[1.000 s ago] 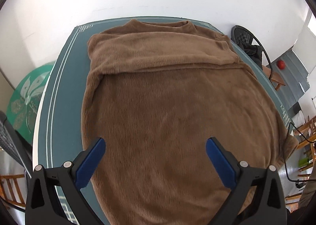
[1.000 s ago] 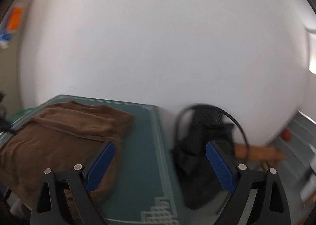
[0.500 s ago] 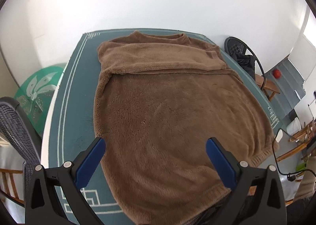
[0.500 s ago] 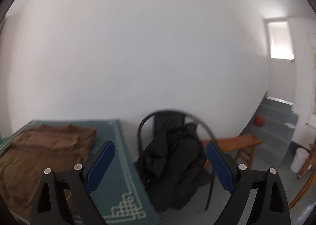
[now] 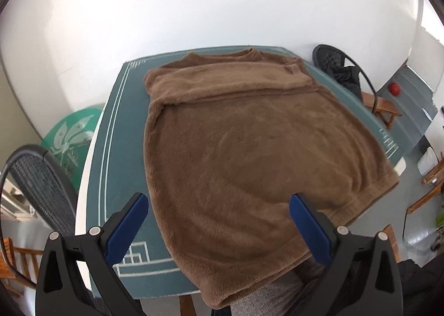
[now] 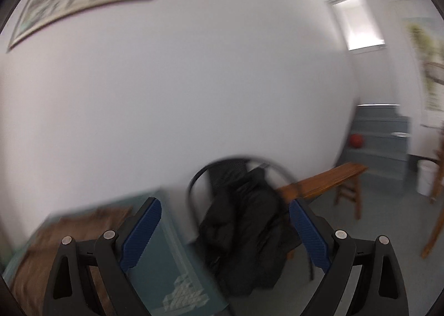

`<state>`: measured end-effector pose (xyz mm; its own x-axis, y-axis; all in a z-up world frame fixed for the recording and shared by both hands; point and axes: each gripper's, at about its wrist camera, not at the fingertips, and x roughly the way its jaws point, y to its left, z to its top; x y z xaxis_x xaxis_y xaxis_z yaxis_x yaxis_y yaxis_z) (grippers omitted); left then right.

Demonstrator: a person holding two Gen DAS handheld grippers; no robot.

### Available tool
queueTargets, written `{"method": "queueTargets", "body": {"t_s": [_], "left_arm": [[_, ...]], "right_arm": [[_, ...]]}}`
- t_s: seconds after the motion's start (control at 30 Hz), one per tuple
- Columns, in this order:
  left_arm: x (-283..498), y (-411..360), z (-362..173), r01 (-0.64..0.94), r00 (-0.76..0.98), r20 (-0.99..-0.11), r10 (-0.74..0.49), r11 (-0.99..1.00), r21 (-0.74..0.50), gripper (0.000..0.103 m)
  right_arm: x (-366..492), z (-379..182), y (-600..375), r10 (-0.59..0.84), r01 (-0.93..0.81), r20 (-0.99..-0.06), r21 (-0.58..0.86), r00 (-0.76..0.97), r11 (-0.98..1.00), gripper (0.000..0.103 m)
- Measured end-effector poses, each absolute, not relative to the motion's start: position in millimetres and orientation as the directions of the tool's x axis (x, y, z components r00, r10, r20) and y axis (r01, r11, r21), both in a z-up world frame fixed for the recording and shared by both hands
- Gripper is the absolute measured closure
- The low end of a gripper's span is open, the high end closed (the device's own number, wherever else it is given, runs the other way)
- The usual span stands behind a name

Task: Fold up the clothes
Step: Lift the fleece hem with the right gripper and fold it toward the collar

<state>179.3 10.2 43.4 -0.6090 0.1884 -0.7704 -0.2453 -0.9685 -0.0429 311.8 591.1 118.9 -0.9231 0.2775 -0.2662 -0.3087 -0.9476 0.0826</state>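
Both the left claw (image 5: 219, 221) and right claw (image 6: 224, 232) gape empty; the brown fleece sweater (image 5: 249, 155) (soft, floppy) likely wants gripping at its hem overhanging the table (image 5: 111, 155) edge.

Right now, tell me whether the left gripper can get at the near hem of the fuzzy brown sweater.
Probably yes. The left gripper is open above the fuzzy brown sweater, which lies flat on the green table. Its near hem hangs over the table edge, with nothing lying on it.
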Motion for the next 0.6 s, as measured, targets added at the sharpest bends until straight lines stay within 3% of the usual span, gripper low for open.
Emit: {"method": "queueTargets", "body": {"t_s": [0.13, 0.23, 0.27, 0.4, 0.6], "left_arm": [[186, 4, 21, -0.21, -0.579, -0.789, 0.205, -0.973, -0.098, 0.001], [191, -6, 13, -0.17, -0.575, -0.794, 0.198, -0.978, -0.12, 0.001], [191, -10, 12, -0.155, -0.576, -0.793, 0.197, -0.979, -0.131, 0.001], [187, -28, 7, -0.088, -0.581, -0.788, 0.206, -0.978, -0.19, 0.001], [180, -41, -4, -0.033, -0.577, -0.784, 0.231, -0.965, -0.261, 0.001]], "right_arm": [[282, 54, 506, 0.01, 0.013, -0.459, -0.045, -0.888, -0.999, 0.008], [289, 26, 448, -0.112, 0.202, -0.548, -0.106, -0.829, -0.974, 0.01], [290, 20, 437, -0.121, 0.241, -0.565, -0.143, -0.816, -0.96, 0.012], [291, 5, 414, -0.105, 0.324, -0.616, -0.256, -0.781, -0.911, 0.046], [283, -17, 404, -0.048, 0.352, -0.65, -0.346, -0.759, -0.87, 0.049]]}}
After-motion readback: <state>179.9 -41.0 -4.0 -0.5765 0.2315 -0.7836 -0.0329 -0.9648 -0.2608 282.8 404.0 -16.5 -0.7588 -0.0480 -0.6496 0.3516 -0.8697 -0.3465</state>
